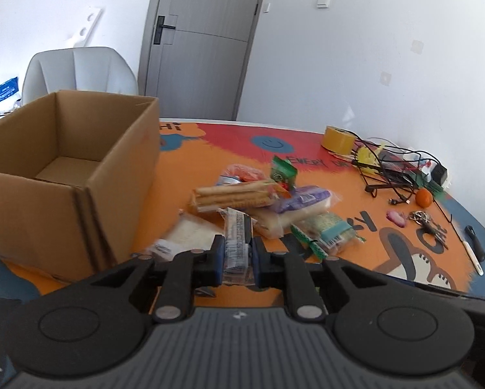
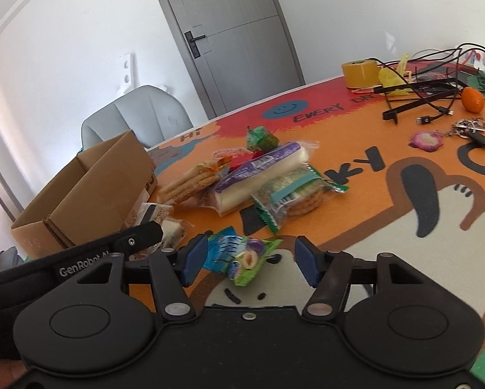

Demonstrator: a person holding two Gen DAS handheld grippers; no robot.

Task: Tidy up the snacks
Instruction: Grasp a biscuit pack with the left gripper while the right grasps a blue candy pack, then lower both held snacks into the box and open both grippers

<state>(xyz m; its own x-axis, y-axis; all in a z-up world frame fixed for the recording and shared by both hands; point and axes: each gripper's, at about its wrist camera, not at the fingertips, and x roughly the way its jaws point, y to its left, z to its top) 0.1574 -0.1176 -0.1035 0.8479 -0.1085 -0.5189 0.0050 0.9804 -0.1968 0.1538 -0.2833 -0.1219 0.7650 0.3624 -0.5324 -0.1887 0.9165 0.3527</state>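
Two grippers: the left gripper (image 1: 236, 253) pinches a crinkly clear-wrapped snack bar (image 1: 237, 243) beside the open brown cardboard box (image 1: 64, 175); the right gripper (image 2: 248, 261) gapes wide around a glossy green-blue plastic snack packet (image 2: 242, 257) lying flat on the orange printed mat (image 2: 355, 194).

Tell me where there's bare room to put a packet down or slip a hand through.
The cardboard box floor is bare. There's open mat between the snack pile and the keys, and more between the pile and the tape roll. It's crowded at the pile and the cables.
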